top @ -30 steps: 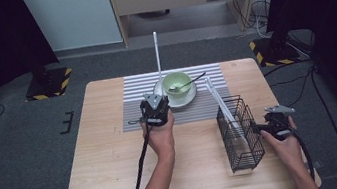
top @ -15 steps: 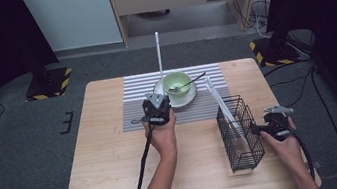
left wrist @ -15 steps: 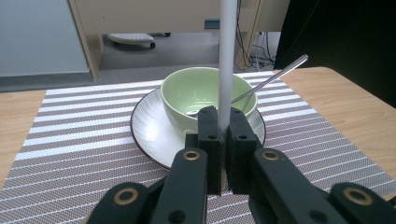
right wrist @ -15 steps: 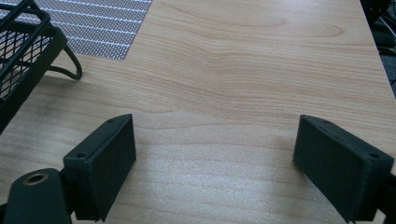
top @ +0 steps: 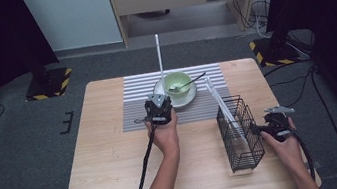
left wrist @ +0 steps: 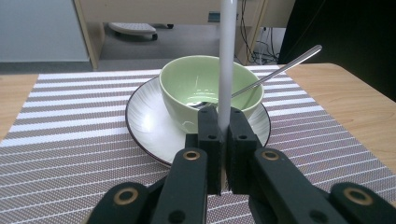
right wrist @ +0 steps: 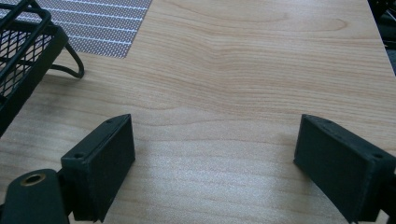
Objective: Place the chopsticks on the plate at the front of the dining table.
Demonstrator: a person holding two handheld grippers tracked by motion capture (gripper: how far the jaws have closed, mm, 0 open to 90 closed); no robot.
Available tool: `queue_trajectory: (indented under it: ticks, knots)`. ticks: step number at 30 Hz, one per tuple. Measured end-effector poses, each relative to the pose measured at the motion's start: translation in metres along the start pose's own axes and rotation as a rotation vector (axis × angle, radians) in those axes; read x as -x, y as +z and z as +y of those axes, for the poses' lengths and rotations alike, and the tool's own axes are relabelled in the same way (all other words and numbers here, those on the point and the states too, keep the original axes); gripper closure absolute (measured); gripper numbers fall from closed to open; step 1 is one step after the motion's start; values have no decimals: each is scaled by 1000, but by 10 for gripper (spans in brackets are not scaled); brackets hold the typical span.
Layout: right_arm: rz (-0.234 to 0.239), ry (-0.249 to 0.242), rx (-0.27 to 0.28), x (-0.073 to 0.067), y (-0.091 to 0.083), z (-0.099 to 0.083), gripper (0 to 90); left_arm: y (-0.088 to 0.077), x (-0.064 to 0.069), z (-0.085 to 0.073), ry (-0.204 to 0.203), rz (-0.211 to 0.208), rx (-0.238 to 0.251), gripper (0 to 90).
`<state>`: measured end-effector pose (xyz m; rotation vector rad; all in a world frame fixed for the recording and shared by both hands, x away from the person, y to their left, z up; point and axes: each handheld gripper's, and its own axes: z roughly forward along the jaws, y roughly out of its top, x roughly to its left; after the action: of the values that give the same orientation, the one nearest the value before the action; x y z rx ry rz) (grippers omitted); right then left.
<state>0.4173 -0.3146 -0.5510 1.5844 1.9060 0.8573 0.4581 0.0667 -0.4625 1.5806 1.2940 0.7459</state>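
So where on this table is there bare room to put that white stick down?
The bare wood left of the striped mat is free, as is the front strip between the left hand-held gripper and the wire basket. It is crowded at the mat's far end, where the green bowl, spoon and plate sit.

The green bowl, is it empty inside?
No, in the left gripper view a metal spoon rests in the green bowl, its handle sticking out over the rim to the right.
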Motion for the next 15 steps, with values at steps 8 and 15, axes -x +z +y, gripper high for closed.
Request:
queue_trajectory:
  ticks: [8,15]
  knots:
    - [-1,-1,-1,0,0,0,121,12,2,-5,-4,15,-25,863]
    - [-2,3,1,-1,-1,-1,122,21,3,-15,37,32,-48,863]
